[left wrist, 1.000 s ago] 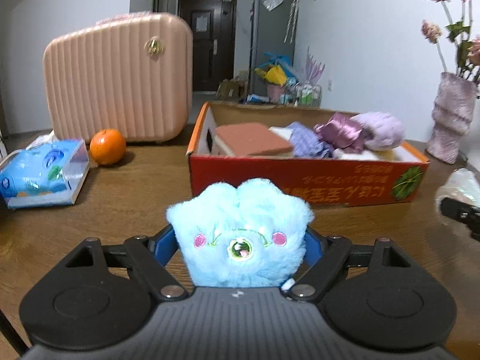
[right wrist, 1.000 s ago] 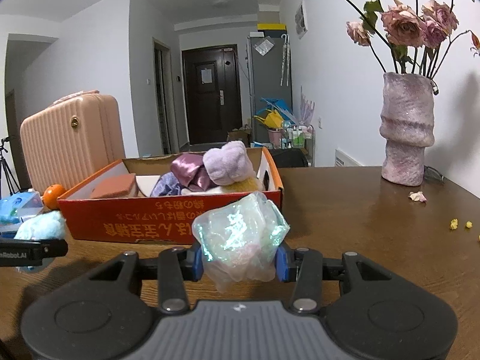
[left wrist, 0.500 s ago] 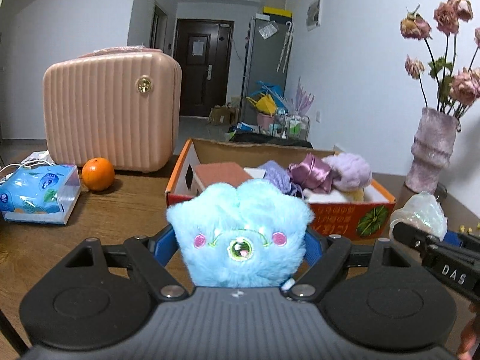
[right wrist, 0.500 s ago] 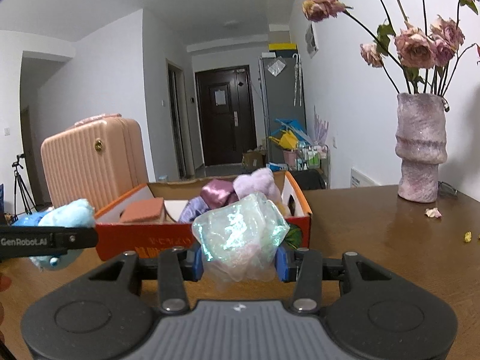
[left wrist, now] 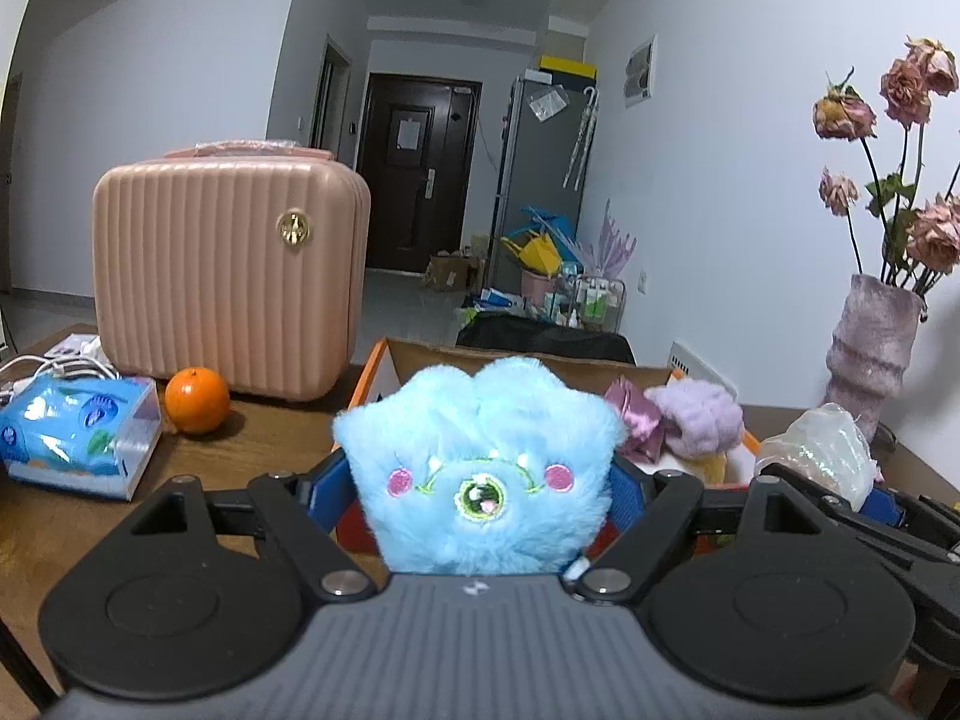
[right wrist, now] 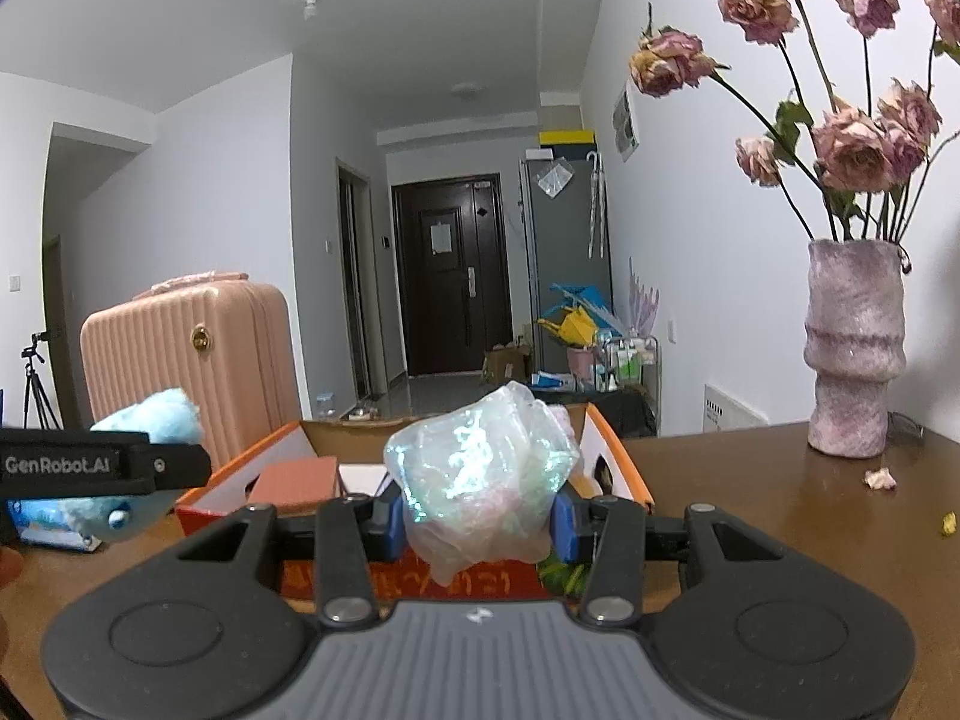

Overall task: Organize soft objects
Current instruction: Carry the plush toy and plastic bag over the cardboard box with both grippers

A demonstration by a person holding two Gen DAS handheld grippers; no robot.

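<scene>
My left gripper (left wrist: pixel 474 480) is shut on a fluffy blue plush toy (left wrist: pixel 480 456) with an embroidered face, held in the air in front of the orange cardboard box (left wrist: pixel 372 378). A crinkly iridescent bag (right wrist: pixel 480 474) with something soft inside sits squeezed in my right gripper (right wrist: pixel 477 516), just before the box (right wrist: pixel 624 468). Inside the box lie a purple plush (left wrist: pixel 696 420), a shiny mauve cloth (left wrist: pixel 633 414) and a brown pad (right wrist: pixel 297 477). The right wrist view shows the left gripper (right wrist: pixel 114 468) with the blue plush (right wrist: pixel 162 420) at the left; the left wrist view shows the bag (left wrist: pixel 822 450) at the right.
A pink ribbed suitcase (left wrist: pixel 228 276) stands on the wooden table (left wrist: pixel 60 510) behind an orange (left wrist: pixel 197 401) and a blue tissue pack (left wrist: pixel 78 432). A pink vase (right wrist: pixel 852 354) of dried roses stands at the right, with petal scraps (right wrist: pixel 879 478) on the table near it.
Both grippers have risen with their loads, and the views have tilted up, so the box sits lower in both. The right gripper has come into the left wrist view beside the plush.
</scene>
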